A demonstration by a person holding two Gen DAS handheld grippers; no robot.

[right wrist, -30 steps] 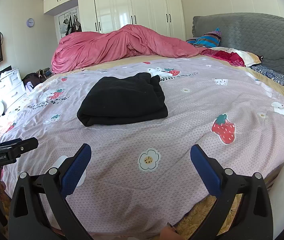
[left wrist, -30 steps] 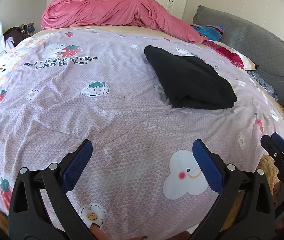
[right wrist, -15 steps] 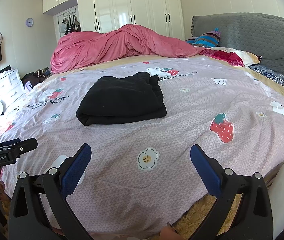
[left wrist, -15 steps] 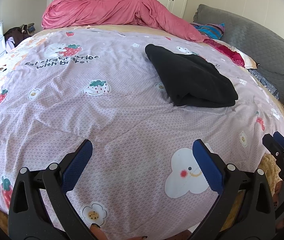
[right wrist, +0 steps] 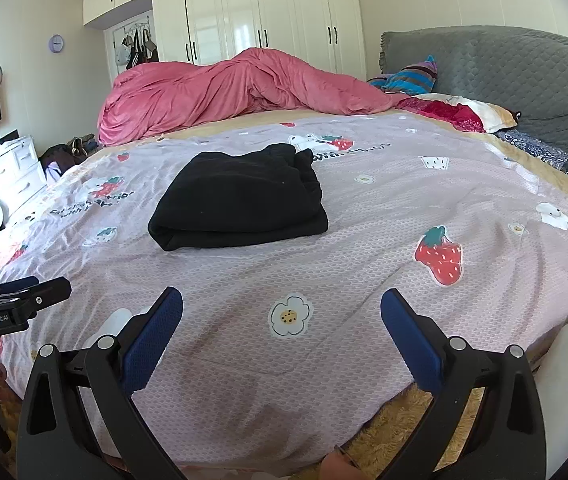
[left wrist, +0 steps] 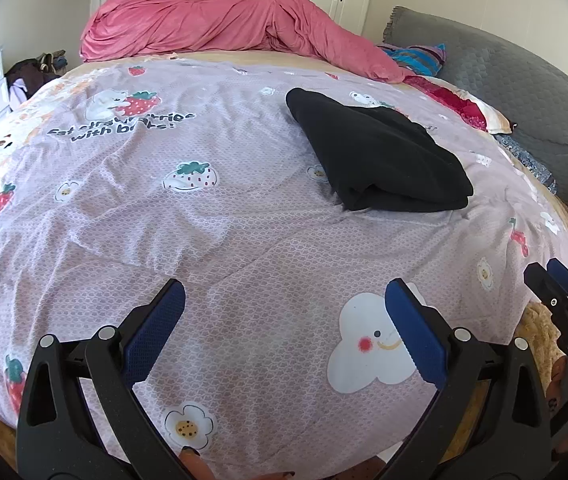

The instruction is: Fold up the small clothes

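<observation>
So the black garment [left wrist: 379, 160] is sitting folded into a chunky rectangle on the lilac bedsheet [left wrist: 212, 240], the one with strawberries, flowers and little clouds printed all over it. From the left wrist view it's off to the upper right, well away from the left gripper [left wrist: 284, 320], whose blue-padded jaws are spread wide with nothing but sheet showing between them. Same deal on the other side: the right gripper [right wrist: 282, 320] is wide apart too and empty, low over the near edge of the bed, with the black garment [right wrist: 240, 200] up ahead and a bit left of centre. Neither claw is touching the cloth. You can spot each gripper poking into the other's camera at the frame edge, so they're side by side at the foot of the bed. Further back there's a big rumpled pink duvet [right wrist: 236, 88] heaped along the far side, a grey quilted headboard [right wrist: 503, 68] on the right with a striped pillow [right wrist: 411, 76] against it, and white wardrobes [right wrist: 268, 12] behind all that.
</observation>
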